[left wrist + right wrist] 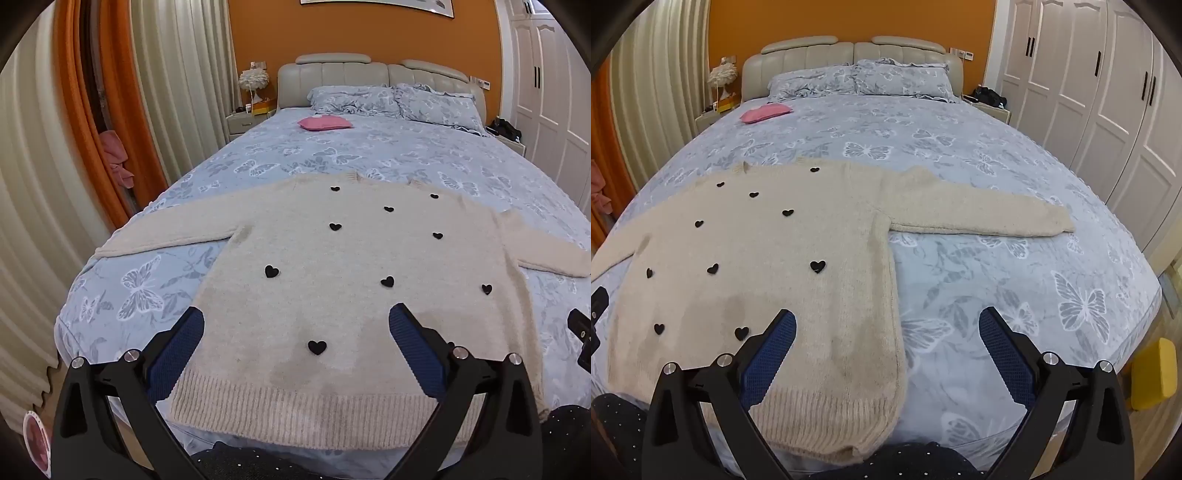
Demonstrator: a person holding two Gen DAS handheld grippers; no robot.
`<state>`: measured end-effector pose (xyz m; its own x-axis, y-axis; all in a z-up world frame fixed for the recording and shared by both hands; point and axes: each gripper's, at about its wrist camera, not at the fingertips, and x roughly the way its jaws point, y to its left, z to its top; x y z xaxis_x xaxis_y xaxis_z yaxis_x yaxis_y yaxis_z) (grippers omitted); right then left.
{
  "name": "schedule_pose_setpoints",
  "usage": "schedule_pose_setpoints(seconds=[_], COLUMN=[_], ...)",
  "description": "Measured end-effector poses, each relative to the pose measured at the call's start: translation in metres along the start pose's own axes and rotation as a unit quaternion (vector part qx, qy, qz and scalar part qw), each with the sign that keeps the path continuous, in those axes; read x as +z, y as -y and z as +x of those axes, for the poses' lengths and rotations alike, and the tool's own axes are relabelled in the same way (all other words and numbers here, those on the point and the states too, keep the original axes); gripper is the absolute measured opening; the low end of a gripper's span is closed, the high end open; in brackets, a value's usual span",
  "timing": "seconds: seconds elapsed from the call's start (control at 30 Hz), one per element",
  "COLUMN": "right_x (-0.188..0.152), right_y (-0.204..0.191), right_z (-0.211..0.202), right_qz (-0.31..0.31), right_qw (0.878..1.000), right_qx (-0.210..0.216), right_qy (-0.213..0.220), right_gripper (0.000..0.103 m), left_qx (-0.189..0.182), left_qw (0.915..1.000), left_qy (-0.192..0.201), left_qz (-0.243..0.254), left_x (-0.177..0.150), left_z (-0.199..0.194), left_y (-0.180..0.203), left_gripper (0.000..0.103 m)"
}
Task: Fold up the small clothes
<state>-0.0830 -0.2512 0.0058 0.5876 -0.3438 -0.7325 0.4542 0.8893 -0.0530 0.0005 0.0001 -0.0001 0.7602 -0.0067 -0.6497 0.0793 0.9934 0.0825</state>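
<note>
A cream knit sweater with small black hearts lies flat and face up on the bed, both sleeves spread sideways, ribbed hem nearest me. It also shows in the right wrist view, with its right sleeve stretched out. My left gripper is open and empty, hovering over the hem area near the sweater's lower left. My right gripper is open and empty above the sweater's lower right edge and the bare sheet beside it.
The bed has a blue butterfly-print sheet, with pillows and a pink folded item near the headboard. Curtains stand left, white wardrobes right. A yellow object sits by the bed's right corner.
</note>
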Motion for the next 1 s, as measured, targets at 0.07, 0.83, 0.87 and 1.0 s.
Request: schedule_pose_setpoints(seconds=[0.07,0.83,0.87,1.0], right_x=[0.000,0.000,0.000,0.000], right_y=[0.000,0.003,0.002,0.003], right_z=[0.000,-0.004,-0.004,-0.004], right_qz=[0.001,0.003,0.003,0.005], right_qw=[1.000,1.000,1.000,1.000], right_qx=[0.002,0.011,0.011,0.012], right_qy=[0.001,0.001,0.002,0.003], right_gripper=[0.098,0.098,0.098,0.098], left_qx=[-0.003,0.012,0.012,0.012], left_qw=[1.0000,0.9999,0.9999,0.9999], left_qy=[-0.002,-0.009,-0.009,-0.008], left_qz=[-0.001,-0.007,-0.008,-0.007], left_x=[0.000,-0.003,-0.004,-0.004], left_z=[0.000,0.005,0.004,0.004], left_y=[-0.001,-0.001,-0.001,-0.001], left_gripper=[0.098,0.098,0.098,0.098])
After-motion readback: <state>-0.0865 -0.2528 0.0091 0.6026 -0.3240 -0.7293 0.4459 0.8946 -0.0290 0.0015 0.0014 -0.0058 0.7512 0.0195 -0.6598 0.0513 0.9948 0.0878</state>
